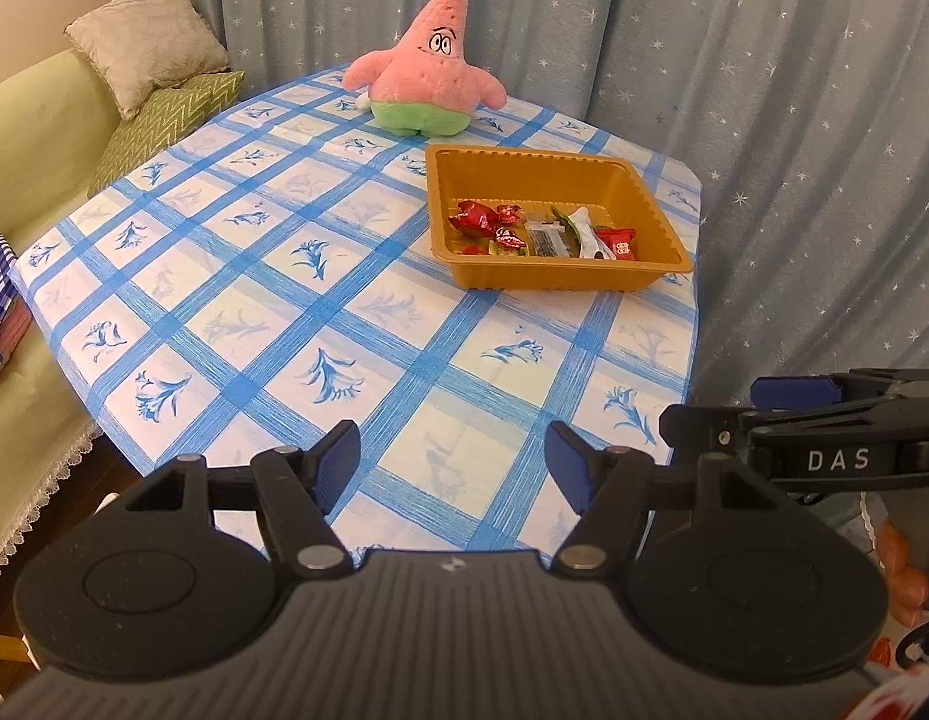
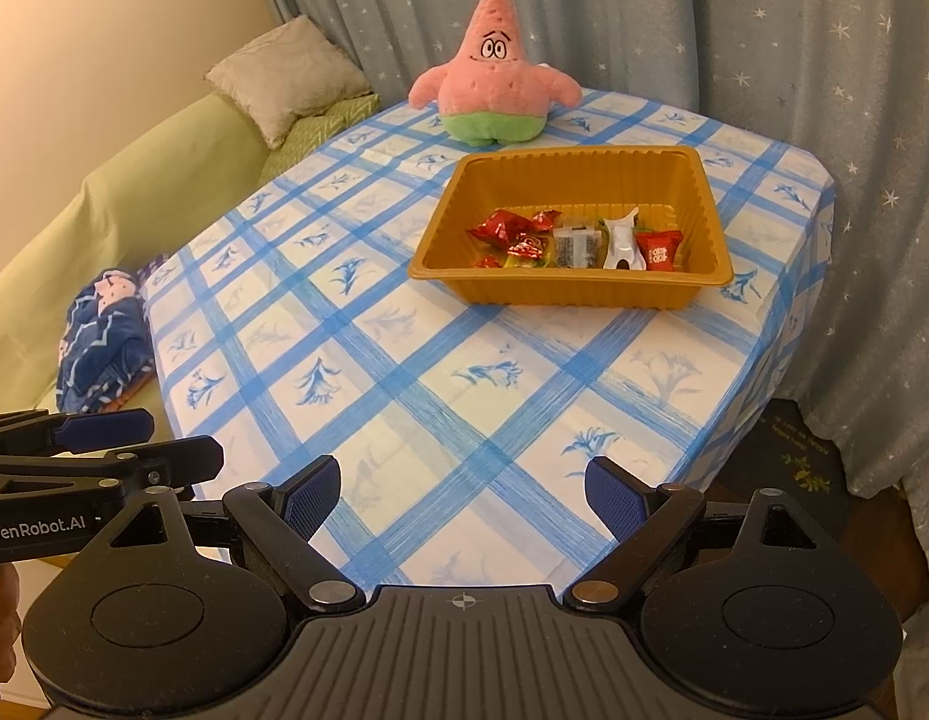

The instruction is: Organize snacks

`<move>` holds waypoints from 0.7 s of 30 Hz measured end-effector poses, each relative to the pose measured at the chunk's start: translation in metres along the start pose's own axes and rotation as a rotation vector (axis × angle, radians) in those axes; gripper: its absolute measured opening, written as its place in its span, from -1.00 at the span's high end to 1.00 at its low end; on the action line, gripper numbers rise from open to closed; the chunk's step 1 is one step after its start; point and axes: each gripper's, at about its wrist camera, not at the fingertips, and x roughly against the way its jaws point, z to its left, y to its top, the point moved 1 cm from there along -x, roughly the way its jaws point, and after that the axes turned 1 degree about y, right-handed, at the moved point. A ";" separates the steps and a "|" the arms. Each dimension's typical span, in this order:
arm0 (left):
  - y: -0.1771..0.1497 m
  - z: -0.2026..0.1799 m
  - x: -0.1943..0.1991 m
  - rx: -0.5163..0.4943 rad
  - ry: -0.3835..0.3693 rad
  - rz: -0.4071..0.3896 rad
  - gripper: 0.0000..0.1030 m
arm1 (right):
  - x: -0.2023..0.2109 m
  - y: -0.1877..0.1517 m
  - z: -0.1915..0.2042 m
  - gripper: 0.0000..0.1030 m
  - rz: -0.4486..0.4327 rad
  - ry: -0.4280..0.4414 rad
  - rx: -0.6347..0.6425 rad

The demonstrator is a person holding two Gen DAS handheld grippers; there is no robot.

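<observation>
Item: wrapped snacks (image 2: pixel 575 240), all lying in the tan plastic tray (image 2: pixel 713 222) on the checked tablecloth (image 2: pixel 404 396), in front of a pink plush star (image 2: pixel 494 78). Likely light, crinkly, slippery; best pinched across a wrapper's twisted end. Left gripper (image 1: pixel 452 468) and right gripper (image 2: pixel 461 498): jaws spread, empty, near table edge, well apart from tray

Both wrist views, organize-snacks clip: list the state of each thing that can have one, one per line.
left hand-held gripper: open, empty, above the near table edge
right hand-held gripper: open, empty, above the near table edge
tray: upright on the tablecloth, holding snacks
wrapped snacks: all inside the tray, bunched at its near side
plush star toy: sitting upright behind the tray
tablecloth: spread flat
</observation>
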 end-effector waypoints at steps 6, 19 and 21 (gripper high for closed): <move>0.000 0.000 0.000 0.000 -0.001 0.000 -0.28 | 0.001 0.001 0.002 -0.71 -0.002 0.001 0.003; 0.001 0.000 0.001 -0.001 -0.002 -0.001 -0.28 | 0.001 0.001 0.002 -0.71 -0.003 0.001 0.003; 0.001 0.000 0.001 -0.001 -0.002 -0.001 -0.28 | 0.001 0.001 0.002 -0.71 -0.003 0.001 0.003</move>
